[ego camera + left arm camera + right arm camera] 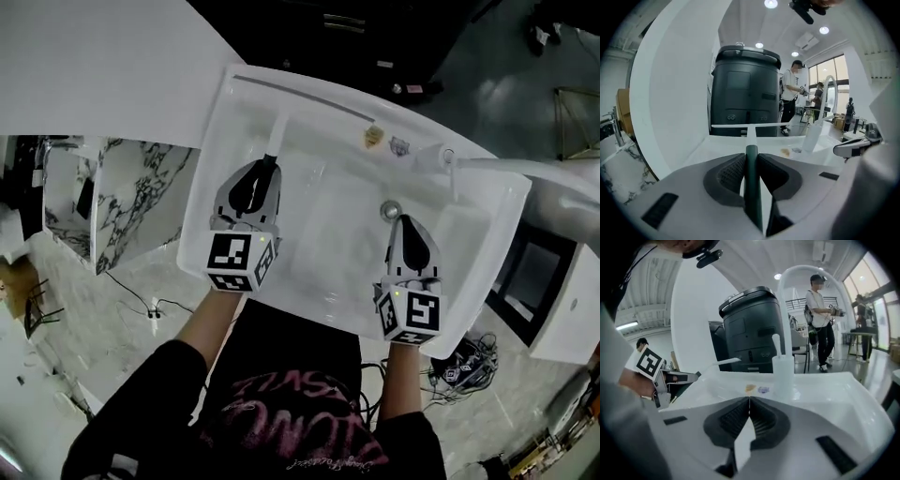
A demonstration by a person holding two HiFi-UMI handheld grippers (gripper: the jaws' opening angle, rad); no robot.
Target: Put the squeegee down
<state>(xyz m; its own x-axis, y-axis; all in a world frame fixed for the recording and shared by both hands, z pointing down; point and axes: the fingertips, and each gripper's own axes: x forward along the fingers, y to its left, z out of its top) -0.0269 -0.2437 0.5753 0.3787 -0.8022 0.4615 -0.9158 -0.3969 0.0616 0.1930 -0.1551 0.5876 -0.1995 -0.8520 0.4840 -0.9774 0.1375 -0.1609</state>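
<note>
Sink [208, 141], white and wide, its near rim partly hidden behind the person's arms. Squeegee [279, 131] runs lengthwise away from the person, with its long blade crosswise at the far rim. The dark handle's end is buried in the left gripper [269, 161], which clamps it. Right gripper [403, 219], jaws pressed together on nothing, hovers beside the drain [391, 209].

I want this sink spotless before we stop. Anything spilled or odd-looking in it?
Two small marks sit on the back ledge of the sink, beside the faucet: a yellowish mark and a purplish mark. They stand out against the white; whether they are stains or stickers, I cannot tell. Nothing else looks odd.
</note>
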